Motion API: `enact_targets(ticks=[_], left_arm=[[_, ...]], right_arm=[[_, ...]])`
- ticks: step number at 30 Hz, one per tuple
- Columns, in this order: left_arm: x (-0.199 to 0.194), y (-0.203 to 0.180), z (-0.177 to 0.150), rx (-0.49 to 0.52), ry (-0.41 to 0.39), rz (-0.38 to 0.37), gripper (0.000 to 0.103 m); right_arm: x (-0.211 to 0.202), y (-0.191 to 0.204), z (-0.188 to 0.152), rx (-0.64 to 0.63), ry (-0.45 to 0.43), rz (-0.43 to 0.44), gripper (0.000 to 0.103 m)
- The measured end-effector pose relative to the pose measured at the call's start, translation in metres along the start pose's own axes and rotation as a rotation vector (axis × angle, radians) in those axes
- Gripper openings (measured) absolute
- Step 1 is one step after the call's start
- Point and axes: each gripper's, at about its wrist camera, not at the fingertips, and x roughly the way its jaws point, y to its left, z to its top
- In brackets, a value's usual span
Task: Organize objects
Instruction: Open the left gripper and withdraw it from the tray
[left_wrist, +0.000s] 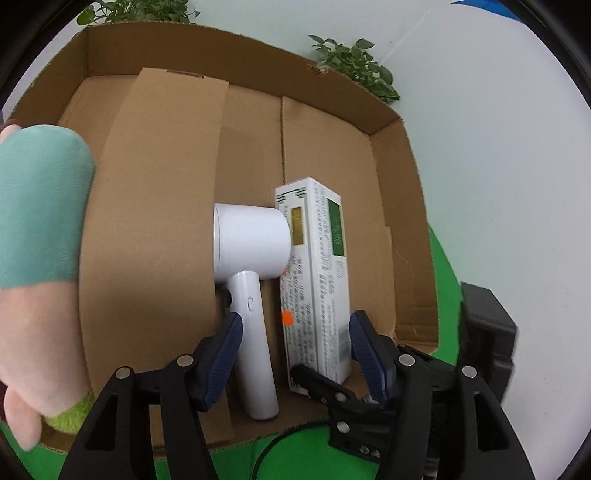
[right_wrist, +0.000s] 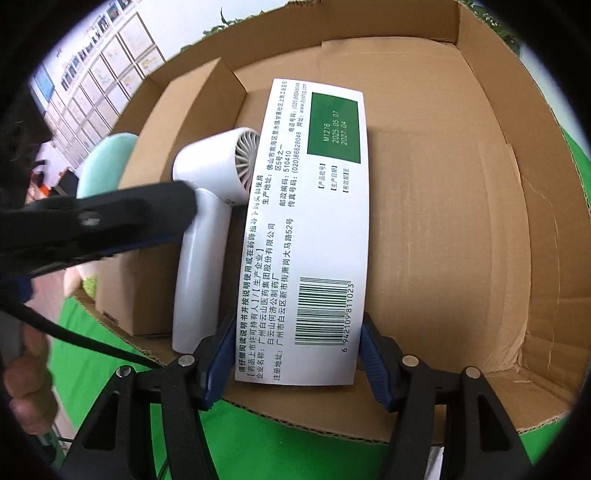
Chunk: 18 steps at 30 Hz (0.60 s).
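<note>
Right fingers (right_wrist: 297, 363) clamping white medicine carton (right_wrist: 310, 229), long axis pointing away, left fingers (left_wrist: 295, 354) parted, empty

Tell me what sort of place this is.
Probably an indoor office or lab staged for recording: a green cloth covers the table under the cardboard box, framed papers line one wall, and potted plants stand behind.

Left claw (left_wrist: 295, 354) open, tilted down; right claw (right_wrist: 299, 362) clamped, pads (right_wrist: 218, 365) pressed on sth.
</note>
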Motion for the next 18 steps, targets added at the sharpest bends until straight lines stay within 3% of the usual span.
enact_targets(ticks=[5,8,13,15,18], left_arm=[[-0.03,0.005,-0.027,0.052,-0.046,0.052,0.062],[-0.056,0.003,-0.043,0.072,-0.075,0.062,0.062],[-0.083,-0.005,-0.061,0.137,-0.17,0.124,0.065],[-0.085,-0.013,-0.063,0.186,-0.221,0.187,0.067],[-0.101,-0.031,-0.079,0.281,-0.327,0.307,0.078]], right_arm=[[0.004,0.008,-0.001,-0.023,0.013,-0.058,0.065],[0.004,0.007,-0.006,-0.009,0.013,-0.043,0.077],[-0.013,0.006,-0.015,-0.04,-0.078,-0.094,0.084],[-0.029,0.006,-0.023,-0.06,-0.145,-0.129,0.088],[-0.058,0.005,-0.044,-0.077,-0.252,-0.147,0.102]])
